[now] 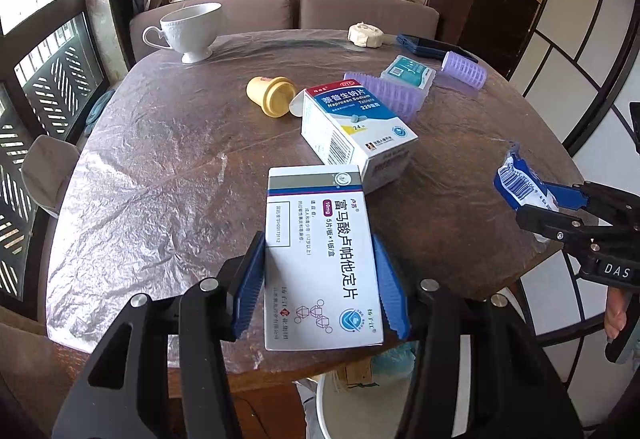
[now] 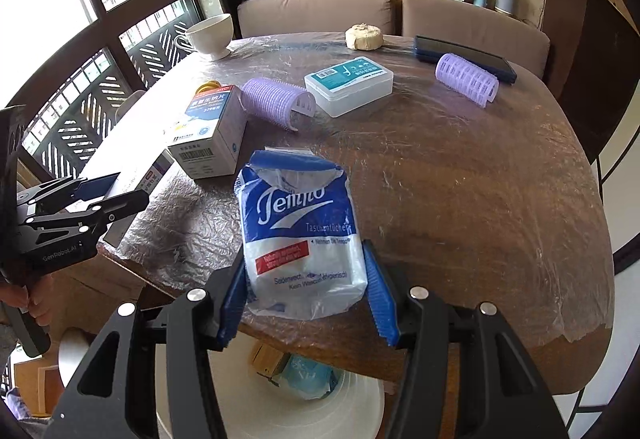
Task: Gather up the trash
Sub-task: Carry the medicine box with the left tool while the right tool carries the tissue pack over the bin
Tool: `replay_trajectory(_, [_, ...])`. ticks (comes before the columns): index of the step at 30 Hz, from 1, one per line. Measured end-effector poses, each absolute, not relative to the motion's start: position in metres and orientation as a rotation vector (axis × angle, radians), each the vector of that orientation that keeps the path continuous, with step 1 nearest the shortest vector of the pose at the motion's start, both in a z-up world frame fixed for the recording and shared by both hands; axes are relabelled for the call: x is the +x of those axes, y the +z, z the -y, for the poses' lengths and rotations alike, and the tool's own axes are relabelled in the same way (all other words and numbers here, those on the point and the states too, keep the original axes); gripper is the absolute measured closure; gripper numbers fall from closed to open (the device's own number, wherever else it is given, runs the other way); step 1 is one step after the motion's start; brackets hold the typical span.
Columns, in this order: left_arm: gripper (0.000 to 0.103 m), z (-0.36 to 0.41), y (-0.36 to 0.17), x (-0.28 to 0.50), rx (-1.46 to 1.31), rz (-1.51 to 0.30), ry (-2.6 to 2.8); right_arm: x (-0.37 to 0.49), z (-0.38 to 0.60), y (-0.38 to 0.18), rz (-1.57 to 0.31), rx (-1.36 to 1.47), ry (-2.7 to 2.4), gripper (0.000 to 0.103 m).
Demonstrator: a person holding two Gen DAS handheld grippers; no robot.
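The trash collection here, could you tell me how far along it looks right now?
Partly done: the white bin below the table edge already holds a blue packet and a small carton. In hand: the left gripper clamps a white medicine box, the right gripper an opened tissue packet, both above the bin. Possibly left: the Naproxen box and yellow cap.

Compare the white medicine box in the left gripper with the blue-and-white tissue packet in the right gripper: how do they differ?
The white cardboard medicine box is rigid, flat-faced and sharp-cornered; the blue-and-white plastic tissue packet is soft, crinkled and bulging. The box looks closed and intact, while the packet's top is torn open. The box bears Chinese print; the packet reads "Tempo". Both are clamped between blue gripper pads above a white bin.
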State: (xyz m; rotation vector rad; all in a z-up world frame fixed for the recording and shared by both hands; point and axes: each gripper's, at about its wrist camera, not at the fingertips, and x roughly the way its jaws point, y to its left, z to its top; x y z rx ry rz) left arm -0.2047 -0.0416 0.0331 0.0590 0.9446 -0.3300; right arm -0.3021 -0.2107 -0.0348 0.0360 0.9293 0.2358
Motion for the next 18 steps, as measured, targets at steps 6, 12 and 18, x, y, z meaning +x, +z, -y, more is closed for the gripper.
replay_trajectory(6, [0.05, 0.051, 0.035, -0.224, 0.041, -0.947, -0.339, -0.323, 0.211, -0.035, -0.929, 0.046, 0.244, 0.051])
replay_trajectory(12, [0.05, 0.067, 0.034, -0.246, 0.049, -0.95, -0.363, -0.344, 0.211, -0.037, -0.934, 0.037, 0.258, 0.051])
replay_trajectory(18, [0.05, 0.082, 0.031, -0.265, 0.052, -0.962, -0.383, -0.364, 0.214, -0.041, -0.946, 0.034, 0.268, 0.051])
